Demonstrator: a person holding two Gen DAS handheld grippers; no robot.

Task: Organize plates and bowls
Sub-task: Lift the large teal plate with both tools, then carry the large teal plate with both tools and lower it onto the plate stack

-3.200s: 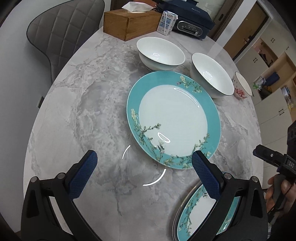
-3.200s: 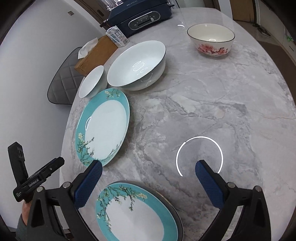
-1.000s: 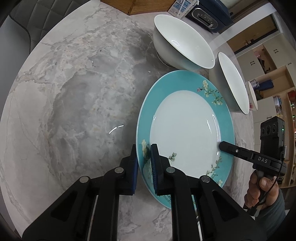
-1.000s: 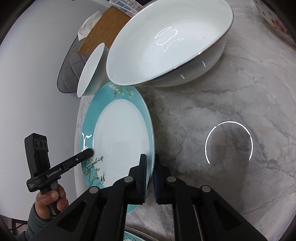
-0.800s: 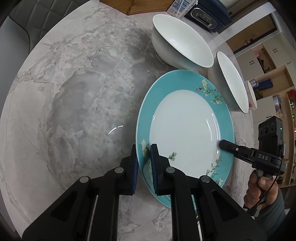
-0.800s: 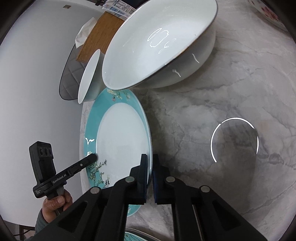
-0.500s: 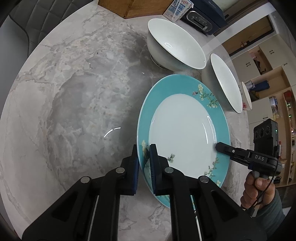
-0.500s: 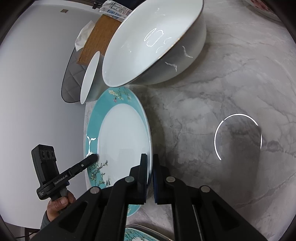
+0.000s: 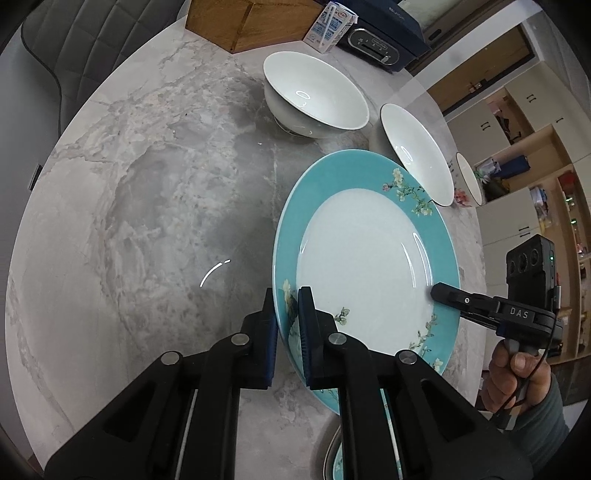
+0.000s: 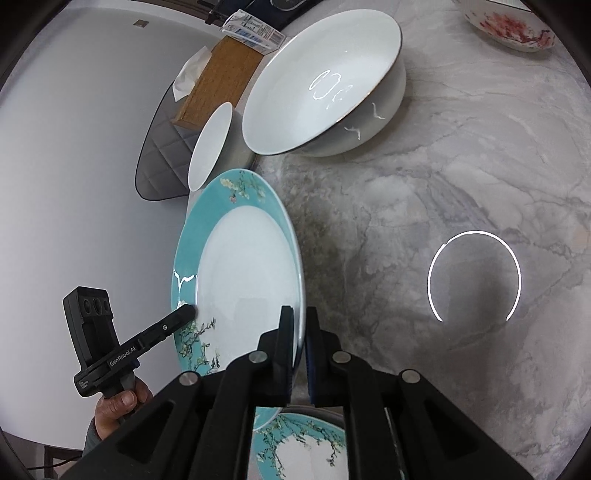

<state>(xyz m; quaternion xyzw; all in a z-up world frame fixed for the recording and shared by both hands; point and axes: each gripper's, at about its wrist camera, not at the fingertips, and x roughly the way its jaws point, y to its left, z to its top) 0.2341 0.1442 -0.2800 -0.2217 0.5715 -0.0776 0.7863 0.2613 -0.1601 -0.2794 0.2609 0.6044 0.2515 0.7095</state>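
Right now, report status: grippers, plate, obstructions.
Left gripper and right gripper both shut on teal plate, opposite rims. Second teal plate below, near table edge. White bowls close beyond.

Left wrist view: held plate (image 9: 365, 266) sits at centre-right above the table (image 9: 147, 206). Large bowl (image 9: 314, 96) at 12 o'clock of it; second bowl (image 9: 417, 173) at 1 o'clock, third bowl (image 9: 469, 181) just behind that. Wooden box (image 9: 251, 22) and carton (image 9: 328, 29) lie beyond the large bowl. Second plate (image 9: 336, 458) at 6 o'clock, on the table.
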